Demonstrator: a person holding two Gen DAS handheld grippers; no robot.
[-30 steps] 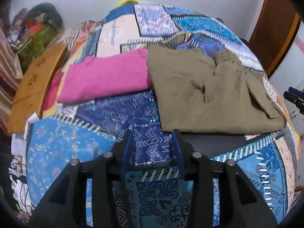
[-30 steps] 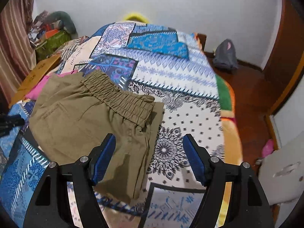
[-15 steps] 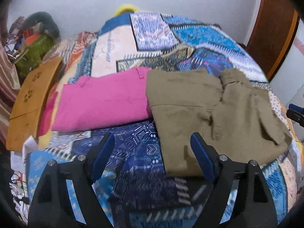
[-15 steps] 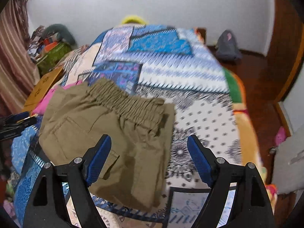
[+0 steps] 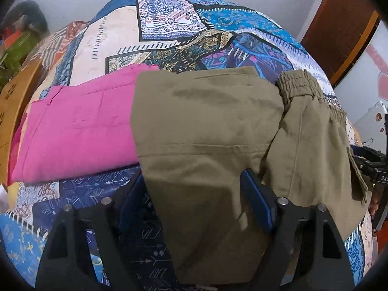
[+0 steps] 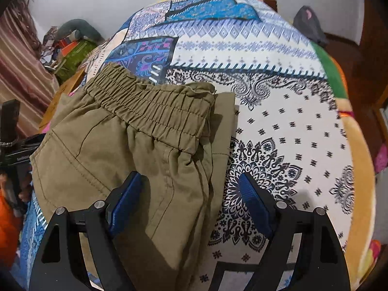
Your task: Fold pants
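Note:
The olive-green pants (image 5: 208, 131) lie folded on the patchwork bedspread (image 5: 169, 17), with the elastic waistband (image 6: 150, 106) turned over on top. My left gripper (image 5: 194, 194) is open, its blue pads on either side of the near-left edge of the pants, low over the cloth. My right gripper (image 6: 191, 201) is open over the right edge of the pants (image 6: 135, 155), one pad over the cloth and one over the bedspread (image 6: 278, 126). Neither holds anything.
A folded pink garment (image 5: 75, 131) lies touching the left side of the pants. A wooden board (image 5: 14, 111) and clutter (image 6: 70, 46) sit at the bed's left. A dark bag (image 6: 310, 26) lies on the floor by the far wall. A wooden door (image 5: 339, 24) stands at right.
Both grippers have moved down and in towards the pants. The left gripper, nearly shut one second ago, has opened wide. The right gripper has stayed open.

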